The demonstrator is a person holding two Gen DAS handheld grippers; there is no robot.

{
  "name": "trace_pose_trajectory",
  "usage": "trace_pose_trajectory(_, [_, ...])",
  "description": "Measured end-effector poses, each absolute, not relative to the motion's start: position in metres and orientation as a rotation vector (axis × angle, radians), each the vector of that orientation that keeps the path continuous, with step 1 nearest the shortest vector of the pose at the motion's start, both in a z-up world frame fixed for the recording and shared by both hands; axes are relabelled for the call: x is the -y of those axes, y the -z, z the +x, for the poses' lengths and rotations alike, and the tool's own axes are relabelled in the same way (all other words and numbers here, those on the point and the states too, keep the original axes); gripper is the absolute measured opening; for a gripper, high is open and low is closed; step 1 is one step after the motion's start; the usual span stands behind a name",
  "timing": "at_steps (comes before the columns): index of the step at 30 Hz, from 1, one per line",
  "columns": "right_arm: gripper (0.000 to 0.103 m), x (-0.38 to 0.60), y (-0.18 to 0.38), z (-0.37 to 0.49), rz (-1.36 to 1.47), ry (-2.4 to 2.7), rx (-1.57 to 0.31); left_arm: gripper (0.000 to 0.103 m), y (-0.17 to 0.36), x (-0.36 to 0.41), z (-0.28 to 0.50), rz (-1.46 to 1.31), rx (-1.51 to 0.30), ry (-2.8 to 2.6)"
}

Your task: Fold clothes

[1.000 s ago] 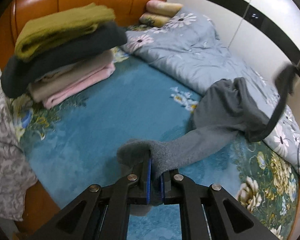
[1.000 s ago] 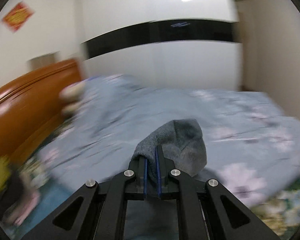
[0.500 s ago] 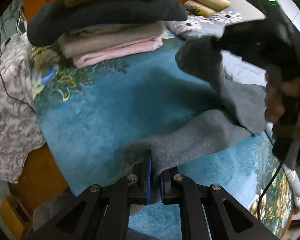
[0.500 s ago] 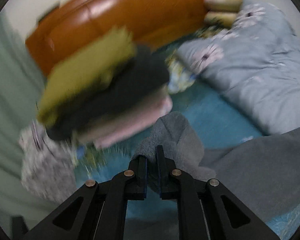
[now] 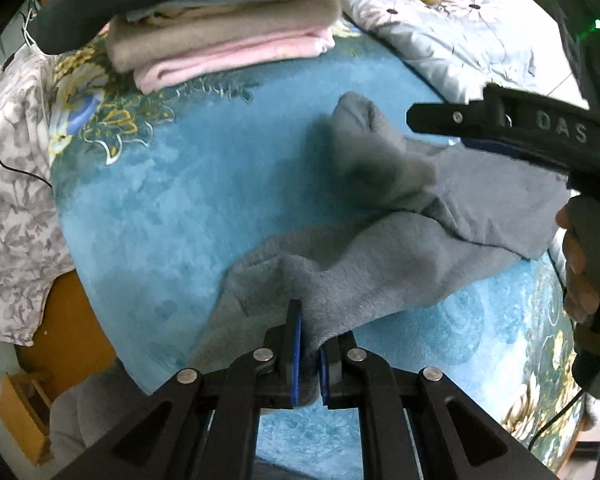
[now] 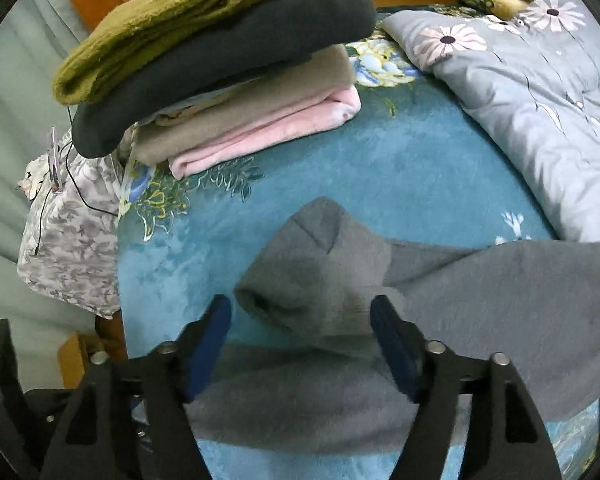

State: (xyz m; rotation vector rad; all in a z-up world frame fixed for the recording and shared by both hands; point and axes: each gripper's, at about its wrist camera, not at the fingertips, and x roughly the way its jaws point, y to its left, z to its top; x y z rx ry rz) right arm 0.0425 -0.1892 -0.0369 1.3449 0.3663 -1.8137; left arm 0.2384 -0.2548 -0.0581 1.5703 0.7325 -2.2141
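Teal floral blanket (image 6: 400, 168) covers the bed. Nearest, the left gripper (image 5: 309, 354) is pinched tight on a grey fleece garment's (image 5: 380, 264) edge; the right gripper (image 6: 300, 336) hangs over its bunched end, jaws spread wide, holding nothing. Behind sits a stack of folded clothes (image 6: 236, 92)

Left matte-black plastic claw (image 5: 309, 354) and right matte-black plastic claw (image 6: 302, 346) carry blue finger pads (image 6: 209, 346), silver pivot screws (image 5: 263, 355), embossed "DAS" lettering (image 5: 560, 128), and a bare-skinned hand (image 5: 580, 272).
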Motion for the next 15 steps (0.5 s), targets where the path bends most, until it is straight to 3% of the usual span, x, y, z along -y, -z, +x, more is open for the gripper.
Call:
trace_pose_trajectory(3, [0.074,0.195,0.039,0.041,1.36,1.91,-0.454,0.009,0.055,0.252,0.236,1.57,-0.712,2.225])
trace_pose_trajectory(11, [0.08,0.181,0.041,0.057,1.377,1.882,-0.435,0.011,0.058,0.268,0.243,1.532,-0.8,2.168])
trace_pose_trajectory(15, [0.08,0.115,0.037,0.043,1.416,1.902,-0.144,0.011,0.058,0.27,0.244,1.525,-0.801,2.188])
